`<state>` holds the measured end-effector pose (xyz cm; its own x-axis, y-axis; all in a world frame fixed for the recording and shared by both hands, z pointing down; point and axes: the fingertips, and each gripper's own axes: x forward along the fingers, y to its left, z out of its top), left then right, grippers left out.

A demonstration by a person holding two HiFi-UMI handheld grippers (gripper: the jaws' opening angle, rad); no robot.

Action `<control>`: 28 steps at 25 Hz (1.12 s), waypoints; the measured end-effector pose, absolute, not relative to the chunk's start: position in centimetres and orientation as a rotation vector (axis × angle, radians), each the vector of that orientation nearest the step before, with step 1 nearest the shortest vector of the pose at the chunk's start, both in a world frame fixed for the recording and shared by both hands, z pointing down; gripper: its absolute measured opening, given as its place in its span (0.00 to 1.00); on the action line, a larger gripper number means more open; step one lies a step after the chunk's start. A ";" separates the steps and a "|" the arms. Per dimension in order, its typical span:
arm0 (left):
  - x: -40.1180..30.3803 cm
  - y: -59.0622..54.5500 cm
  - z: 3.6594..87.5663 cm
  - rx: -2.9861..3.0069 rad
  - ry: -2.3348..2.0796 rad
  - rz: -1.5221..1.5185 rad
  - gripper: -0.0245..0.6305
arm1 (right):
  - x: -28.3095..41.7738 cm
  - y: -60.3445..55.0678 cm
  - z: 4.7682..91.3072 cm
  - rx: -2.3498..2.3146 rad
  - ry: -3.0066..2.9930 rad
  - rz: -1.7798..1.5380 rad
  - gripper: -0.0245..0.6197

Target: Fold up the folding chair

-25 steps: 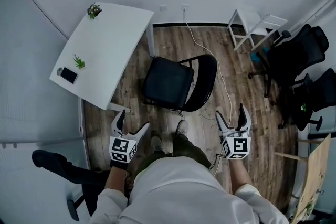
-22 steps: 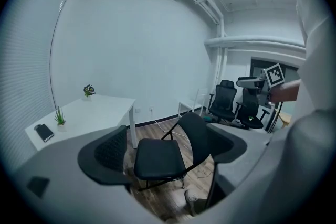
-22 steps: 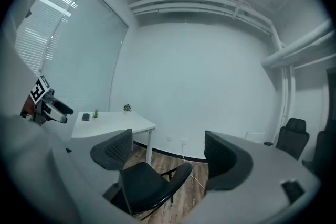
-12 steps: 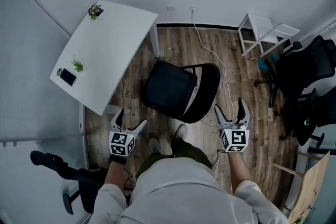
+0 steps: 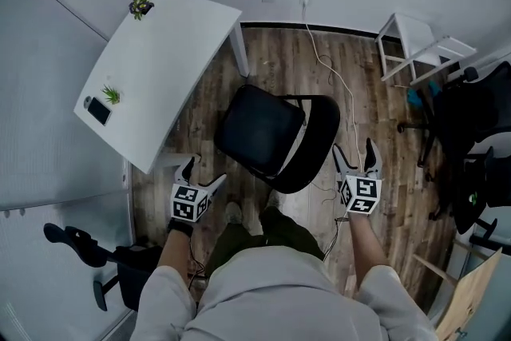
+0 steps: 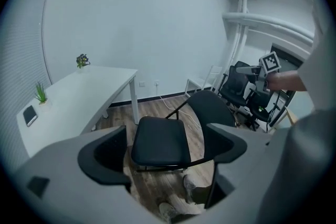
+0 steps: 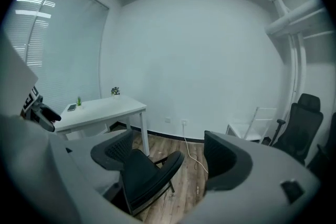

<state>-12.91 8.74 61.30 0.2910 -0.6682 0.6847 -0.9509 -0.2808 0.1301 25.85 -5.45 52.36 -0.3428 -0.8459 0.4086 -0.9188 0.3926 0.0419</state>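
Closing in on the unfolded chair

The black padded folding chair [image 5: 263, 132] stands open on the wood floor [image 5: 367, 92], beside the white bench [image 5: 160, 68]. The left tongs [image 5: 204, 173] and right tongs [image 5: 353, 149] have drawn nearer, released and empty. Folding hasn't begun.

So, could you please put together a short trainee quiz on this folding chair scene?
1. True or false: the folding chair is already folded flat.
2. What do the left gripper and right gripper hold? A) the chair's backrest B) a cable C) nothing
3. Fill in: the phone lies on the white ____.
Key: 1 false, it stands unfolded; 2 C, both are open and short of the chair; 3 table.
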 end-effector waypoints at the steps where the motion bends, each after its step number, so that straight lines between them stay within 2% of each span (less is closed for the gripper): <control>1: -12.8 8.4 62.2 2.022 -1.431 0.715 0.76 | 26.1 -6.2 53.2 1.524 -2.282 0.294 0.70; 28: -16.4 0.7 82.9 1.874 -1.069 0.911 0.76 | 26.0 -12.7 65.1 1.531 -2.045 0.660 0.70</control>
